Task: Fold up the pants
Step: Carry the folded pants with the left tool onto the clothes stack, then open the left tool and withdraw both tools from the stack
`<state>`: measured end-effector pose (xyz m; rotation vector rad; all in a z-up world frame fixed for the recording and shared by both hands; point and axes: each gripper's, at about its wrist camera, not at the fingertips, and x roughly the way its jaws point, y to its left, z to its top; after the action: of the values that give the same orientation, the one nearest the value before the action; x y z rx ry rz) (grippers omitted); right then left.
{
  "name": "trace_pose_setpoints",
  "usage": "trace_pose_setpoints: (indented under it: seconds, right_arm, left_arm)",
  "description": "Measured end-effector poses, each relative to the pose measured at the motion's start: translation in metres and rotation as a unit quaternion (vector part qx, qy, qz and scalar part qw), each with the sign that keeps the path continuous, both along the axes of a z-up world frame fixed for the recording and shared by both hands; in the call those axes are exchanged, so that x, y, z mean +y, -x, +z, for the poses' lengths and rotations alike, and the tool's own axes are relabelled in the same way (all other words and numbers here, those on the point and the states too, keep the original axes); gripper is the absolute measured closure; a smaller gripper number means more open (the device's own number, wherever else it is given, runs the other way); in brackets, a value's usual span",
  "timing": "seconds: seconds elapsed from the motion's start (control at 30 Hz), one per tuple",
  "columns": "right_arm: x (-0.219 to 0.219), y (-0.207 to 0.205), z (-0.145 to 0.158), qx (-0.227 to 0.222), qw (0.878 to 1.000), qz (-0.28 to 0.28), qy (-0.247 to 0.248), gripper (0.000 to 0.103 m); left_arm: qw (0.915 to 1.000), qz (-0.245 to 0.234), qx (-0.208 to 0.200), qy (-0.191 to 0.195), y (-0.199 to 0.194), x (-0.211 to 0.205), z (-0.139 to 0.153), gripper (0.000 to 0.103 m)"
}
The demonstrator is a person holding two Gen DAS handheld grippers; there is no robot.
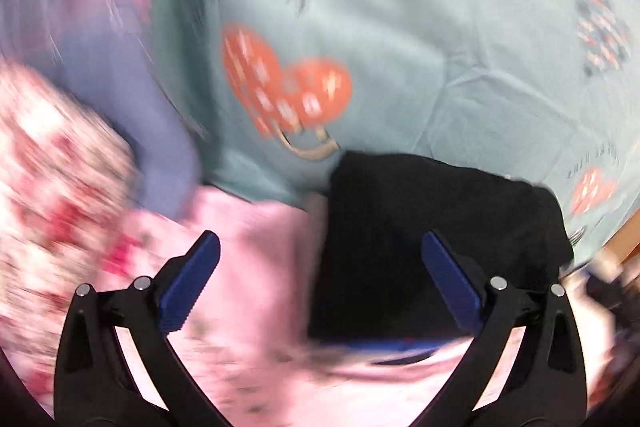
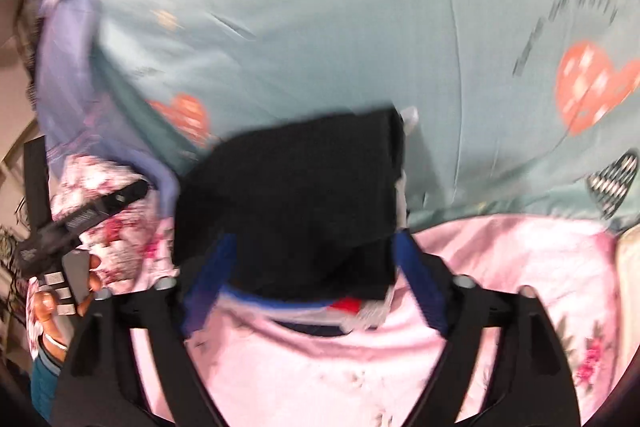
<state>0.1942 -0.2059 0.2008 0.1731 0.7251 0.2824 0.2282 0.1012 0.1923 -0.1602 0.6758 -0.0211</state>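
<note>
Black pants [image 1: 436, 239] already a compact folded bundle, lying where pink floral blanket [image 1: 256, 267] meets teal heart-print sheet [image 1: 440, 47]; folding looks mostly done, maybe final tidy left. Long axis unclear from blur, waistband end seems near. Left gripper [image 1: 320, 283] spread wide, empty. Right gripper [image 2: 316, 279] spread, straddling bundle's near edge, not pinching

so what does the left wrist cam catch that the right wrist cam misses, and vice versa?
Left wrist only: the open left hand-held gripper from behind, with a large red polka-dot heart print ahead of it.
Right wrist only: the open right hand-held gripper straddling the pants, a person's hand on the other gripper's handle, and a red-and-white tag at the pants' near edge.
Both: the folded black pants, the pale teal printed bedsheet, the pink floral fabric and the lavender cloth.
</note>
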Motion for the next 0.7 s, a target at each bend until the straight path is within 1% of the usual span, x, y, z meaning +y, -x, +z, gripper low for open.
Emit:
trace_pose_setpoints:
  seconds: [0.07, 0.1, 0.13, 0.17, 0.2, 0.23, 0.27, 0.3, 0.37, 0.4, 0.47, 0.5, 0.53, 0.57, 0.67, 0.7]
  right_arm:
    - [0.008, 0.039, 0.024, -0.036, 0.999, -0.005, 0.037, 0.008]
    - [0.013, 0.06, 0.032, -0.056, 0.997, -0.004, 0.053, 0.005]
    - [0.017, 0.088, 0.037, -0.08, 0.994, -0.001, 0.071, 0.001]
    - [0.02, 0.116, 0.037, -0.106, 0.99, -0.005, 0.091, 0.001]
    - [0.022, 0.136, 0.034, -0.128, 0.986, -0.011, 0.103, 0.001]
    - [0.027, 0.164, 0.022, -0.151, 0.981, -0.015, 0.122, 0.001]
    - [0.031, 0.187, 0.007, -0.164, 0.976, -0.017, 0.14, 0.001]
    - [0.035, 0.201, -0.006, -0.173, 0.973, -0.017, 0.15, 0.001]
    - [0.048, 0.234, -0.043, -0.185, 0.969, -0.008, 0.164, 0.001]
    - [0.048, 0.249, -0.06, -0.185, 0.969, -0.011, 0.164, 0.001]
    - [0.048, 0.269, -0.099, -0.162, 0.976, -0.017, 0.144, 0.001]
    - [0.048, 0.27, -0.114, -0.153, 0.979, -0.021, 0.136, 0.001]
    - [0.052, 0.271, -0.124, -0.148, 0.979, -0.029, 0.138, 0.001]
    - [0.057, 0.282, -0.136, -0.146, 0.978, -0.037, 0.143, 0.001]
    - [0.061, 0.292, -0.157, -0.134, 0.982, -0.035, 0.129, 0.001]
    - [0.062, 0.292, -0.161, -0.131, 0.983, -0.034, 0.126, 0.001]
  left_arm:
    - [0.9966, -0.006, -0.039, -0.073, 0.046, -0.018, 0.022, 0.002]
    - [0.9938, -0.009, -0.052, -0.098, 0.066, -0.026, 0.026, 0.002]
    - [0.9907, -0.021, -0.058, -0.121, 0.093, -0.035, 0.03, 0.002]
    - [0.9888, -0.026, -0.06, -0.134, 0.118, -0.042, 0.027, 0.002]
    - [0.9876, -0.025, -0.068, -0.139, 0.146, -0.046, 0.02, 0.002]
    - [0.9867, -0.026, -0.078, -0.14, 0.166, -0.049, 0.011, 0.002]
    - [0.9855, -0.03, -0.094, -0.138, 0.194, -0.053, -0.001, 0.002]
    - [0.9852, -0.037, -0.104, -0.132, 0.212, -0.053, -0.009, 0.002]
    - [0.9857, -0.055, -0.112, -0.113, 0.252, -0.059, -0.041, 0.002]
    - [0.9858, -0.058, -0.111, -0.112, 0.259, -0.061, -0.052, 0.002]
    - [0.9854, -0.053, -0.114, -0.114, 0.273, -0.064, -0.078, 0.002]
    - [0.9855, -0.053, -0.114, -0.114, 0.279, -0.067, -0.091, 0.002]
    - [0.9857, -0.055, -0.114, -0.112, 0.281, -0.07, -0.098, 0.002]
    - [0.9863, -0.055, -0.111, -0.108, 0.283, -0.073, -0.107, 0.002]
    - [0.9898, -0.06, -0.09, -0.092, 0.281, -0.08, -0.13, 0.002]
    - [0.9901, -0.063, -0.08, -0.096, 0.277, -0.082, -0.136, 0.002]
